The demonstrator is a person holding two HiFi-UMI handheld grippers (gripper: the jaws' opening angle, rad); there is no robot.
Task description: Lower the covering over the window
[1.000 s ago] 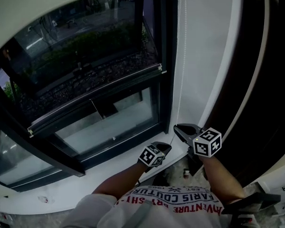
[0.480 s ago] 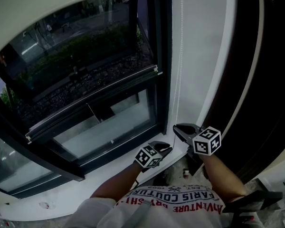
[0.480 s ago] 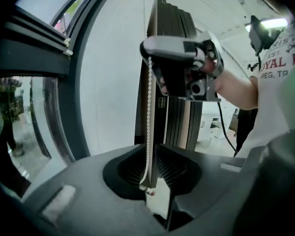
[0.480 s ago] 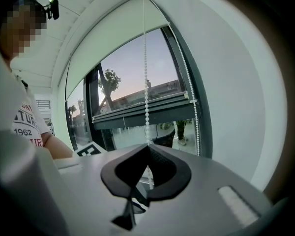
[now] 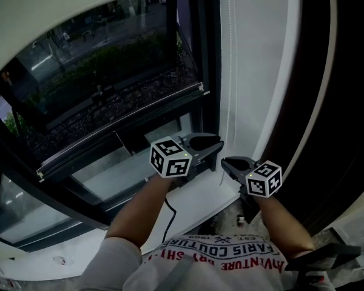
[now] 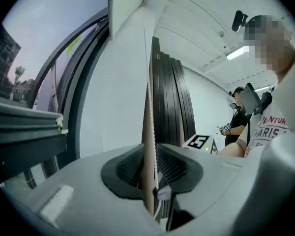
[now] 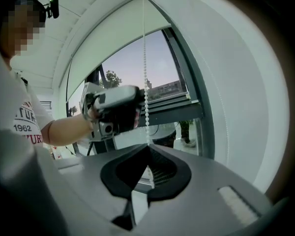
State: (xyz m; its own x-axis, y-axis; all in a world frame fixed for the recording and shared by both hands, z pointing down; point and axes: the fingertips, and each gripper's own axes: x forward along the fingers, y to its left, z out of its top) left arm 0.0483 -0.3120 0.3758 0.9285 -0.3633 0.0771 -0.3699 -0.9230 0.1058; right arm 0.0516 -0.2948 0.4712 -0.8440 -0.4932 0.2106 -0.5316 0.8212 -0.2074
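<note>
Dark-framed window [image 5: 109,83], white wall [image 5: 261,59], white sill [image 5: 73,247], dusk outside

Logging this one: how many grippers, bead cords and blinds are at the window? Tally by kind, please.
Grippers: 2, the left gripper, whose fingers have just been opening with the bead cord between them, and the right gripper, shut on that cord
Bead cord: 1
Roller blind: 1
Total: 4

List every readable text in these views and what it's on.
"PARIS COUTURE": T-shirt, head view, upside down.
"ADVENTURE": same T-shirt, next line.
"1962": T-shirt, right gripper view, with "TURE" above it.
"VENTUR", "PARIS": T-shirt, left gripper view, cut off.
Both marker cubes: square patterns only, no text.
</note>
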